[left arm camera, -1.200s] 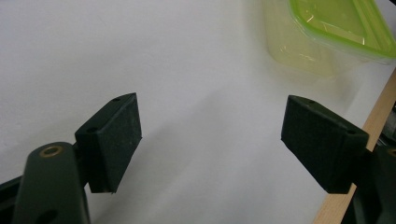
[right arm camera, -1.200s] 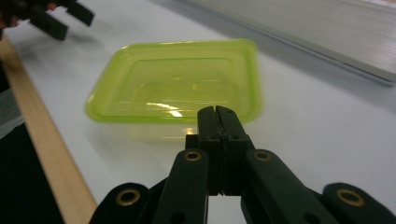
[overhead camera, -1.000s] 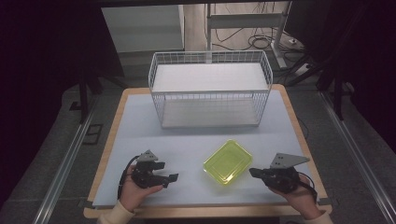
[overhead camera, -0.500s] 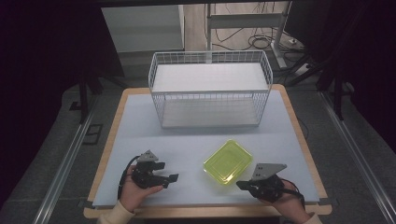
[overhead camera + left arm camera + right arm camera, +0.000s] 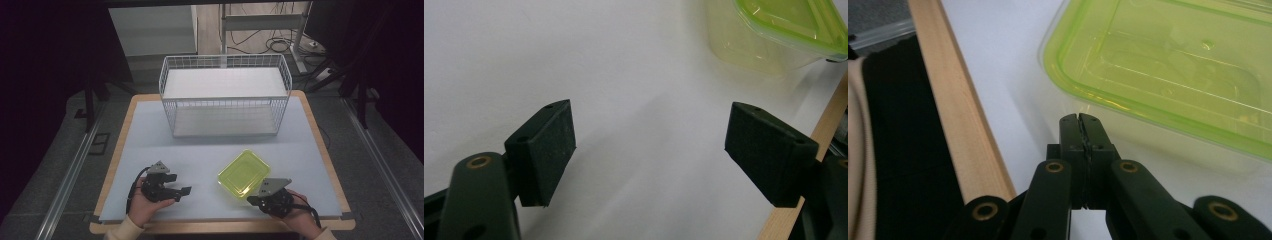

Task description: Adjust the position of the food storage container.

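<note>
**Right gripper nosed up to the green box, jaws closed**

The lidded green box [image 5: 244,173] sat on the near half of the table [image 5: 150,135], well in front of the wire basket [image 5: 225,95], turned diagonally so one corner pointed back toward the person. Its long axis looked to run from the near left up to the far right, though the footprint was close to square.

The right gripper [image 5: 250,200] was the nearer one: just beside the box's near corner, tips almost at the wall. In the right gripper view the jaws were pressed flat together with nothing between them, aimed at the box's clear side wall just below the green lid rim [image 5: 1128,107]. Touching or a hair short, I couldn't tell. The hand was low, the gripper roughly level with the table.

The left gripper [image 5: 185,190] rested farther left of the box, jaws wide apart and empty, pointing toward it across bare tabletop.

To my eye the right jaws would need to open before any grasp; closed like that they could only push.
</note>
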Motion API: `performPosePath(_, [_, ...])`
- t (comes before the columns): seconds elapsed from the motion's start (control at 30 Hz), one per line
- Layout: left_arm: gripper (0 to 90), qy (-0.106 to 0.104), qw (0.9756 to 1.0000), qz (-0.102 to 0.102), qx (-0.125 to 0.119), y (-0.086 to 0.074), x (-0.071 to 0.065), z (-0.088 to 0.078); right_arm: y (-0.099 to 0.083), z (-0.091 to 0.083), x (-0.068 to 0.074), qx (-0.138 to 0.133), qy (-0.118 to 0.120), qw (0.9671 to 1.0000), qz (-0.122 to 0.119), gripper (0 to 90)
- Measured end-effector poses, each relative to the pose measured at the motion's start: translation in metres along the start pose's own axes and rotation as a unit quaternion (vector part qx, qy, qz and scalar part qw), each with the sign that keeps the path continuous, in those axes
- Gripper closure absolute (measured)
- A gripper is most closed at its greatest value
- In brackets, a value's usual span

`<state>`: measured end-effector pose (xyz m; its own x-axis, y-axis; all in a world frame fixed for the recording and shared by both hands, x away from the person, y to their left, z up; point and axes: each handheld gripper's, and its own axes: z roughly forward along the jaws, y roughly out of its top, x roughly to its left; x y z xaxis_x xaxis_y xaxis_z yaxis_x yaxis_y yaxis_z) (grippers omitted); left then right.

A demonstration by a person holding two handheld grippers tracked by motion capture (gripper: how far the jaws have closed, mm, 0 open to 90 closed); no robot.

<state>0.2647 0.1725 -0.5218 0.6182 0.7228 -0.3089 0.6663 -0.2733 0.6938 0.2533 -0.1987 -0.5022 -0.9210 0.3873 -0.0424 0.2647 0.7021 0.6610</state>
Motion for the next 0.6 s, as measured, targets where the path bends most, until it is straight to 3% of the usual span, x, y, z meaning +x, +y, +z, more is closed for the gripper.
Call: performPosePath(0.6, [19.8,-0.001,1.0,0.001,0.001,0.0,-0.001,0.0,0.011,0.017,0.003,-0.009,-0.016,0.9998,0.001,90.0])
